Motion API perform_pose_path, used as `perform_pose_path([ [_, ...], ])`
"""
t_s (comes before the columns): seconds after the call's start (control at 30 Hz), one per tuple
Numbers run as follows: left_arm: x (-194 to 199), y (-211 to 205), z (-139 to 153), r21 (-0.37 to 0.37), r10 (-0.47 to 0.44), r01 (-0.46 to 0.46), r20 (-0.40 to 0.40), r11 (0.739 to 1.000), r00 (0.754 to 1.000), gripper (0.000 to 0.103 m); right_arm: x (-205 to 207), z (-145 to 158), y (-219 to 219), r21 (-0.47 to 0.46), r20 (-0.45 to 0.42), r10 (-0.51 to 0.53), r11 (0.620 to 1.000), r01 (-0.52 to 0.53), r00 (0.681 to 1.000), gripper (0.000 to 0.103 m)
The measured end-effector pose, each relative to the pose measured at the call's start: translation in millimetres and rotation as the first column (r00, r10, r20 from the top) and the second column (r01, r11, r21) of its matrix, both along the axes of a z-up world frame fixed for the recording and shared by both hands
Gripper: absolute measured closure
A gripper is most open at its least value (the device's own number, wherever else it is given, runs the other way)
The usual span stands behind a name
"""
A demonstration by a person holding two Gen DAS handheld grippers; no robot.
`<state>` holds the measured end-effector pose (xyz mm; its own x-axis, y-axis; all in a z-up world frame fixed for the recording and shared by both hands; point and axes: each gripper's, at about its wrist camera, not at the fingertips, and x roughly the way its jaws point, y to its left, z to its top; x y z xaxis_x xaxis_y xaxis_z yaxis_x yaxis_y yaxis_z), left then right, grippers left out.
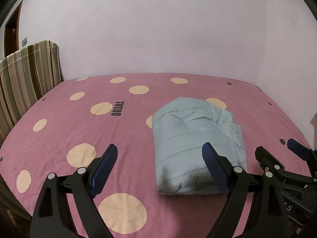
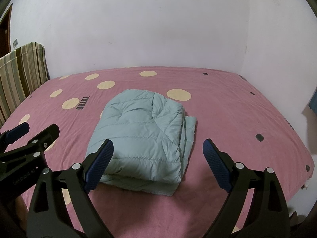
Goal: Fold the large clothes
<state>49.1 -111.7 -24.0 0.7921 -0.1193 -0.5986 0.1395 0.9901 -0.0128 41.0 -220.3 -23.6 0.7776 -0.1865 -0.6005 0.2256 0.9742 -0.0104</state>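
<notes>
A pale blue quilted jacket (image 1: 195,142) lies folded into a thick rectangular bundle on the pink bed sheet (image 1: 83,123); the right wrist view shows the jacket (image 2: 142,138) with its layered edges stacked at the right side. My left gripper (image 1: 159,150) hangs open above the near edge of the bed, to the left of the bundle, with nothing between its blue pads. My right gripper (image 2: 158,147) is open too, hovering over the bundle's near end and holding nothing. Each gripper shows at the edge of the other's view: the right gripper (image 1: 277,148) and the left gripper (image 2: 39,128).
The pink sheet (image 2: 227,119) has cream dots and dark lettering. A striped headboard cover (image 1: 25,79) stands at the left. A plain white wall (image 1: 158,29) backs the bed, and another wall closes the right side. The bed's right edge (image 2: 305,150) drops off.
</notes>
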Motion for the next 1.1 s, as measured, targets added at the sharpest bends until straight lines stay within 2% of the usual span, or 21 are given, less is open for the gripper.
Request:
perform_pose_path([
  [0.63,0,5,-6,0.012,0.006,-0.006,0.015,1.0,1.0,0.015,2,-5,-2,0.0,-0.009,0.011,1.0,-0.011,1.0,0.012],
  [0.9,11,4,-18,-0.016,-0.005,0.005,-0.006,1.0,1.0,0.014,5,-10,-3,0.0,-0.014,0.023,1.0,-0.023,1.0,0.012],
  [1.1,27,19,-29,0.0,0.034,-0.034,-0.031,0.999,0.999,0.014,11,-13,-15,-0.004,-0.015,0.004,1.0,-0.004,1.0,0.012],
])
